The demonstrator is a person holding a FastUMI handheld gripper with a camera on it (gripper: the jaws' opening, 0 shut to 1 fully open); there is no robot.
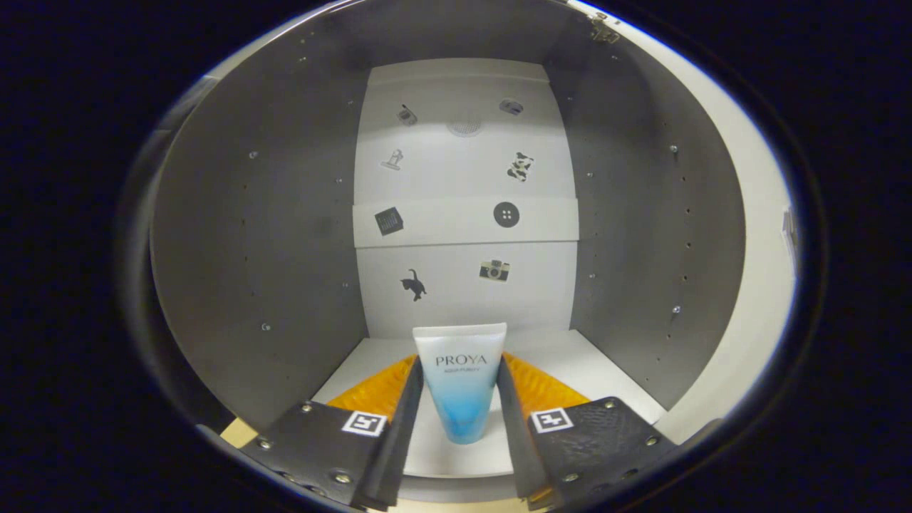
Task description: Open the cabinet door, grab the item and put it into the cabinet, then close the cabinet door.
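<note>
Grey cabinet (235,235) walls enclosed a pale back panel (463,271) dotted with small stickers. Tube (460,381) stood cap-down, wide crimped end up, on the white cabinet floor (570,356), between the fingers. Gripper (460,399) fingers flanked the tube closely on both sides; whether they pressed it could not be told.

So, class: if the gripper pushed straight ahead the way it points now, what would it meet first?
The gripper is shut on the tube; ahead lies bare cabinet floor, so probably the stickered back wall first.
</note>
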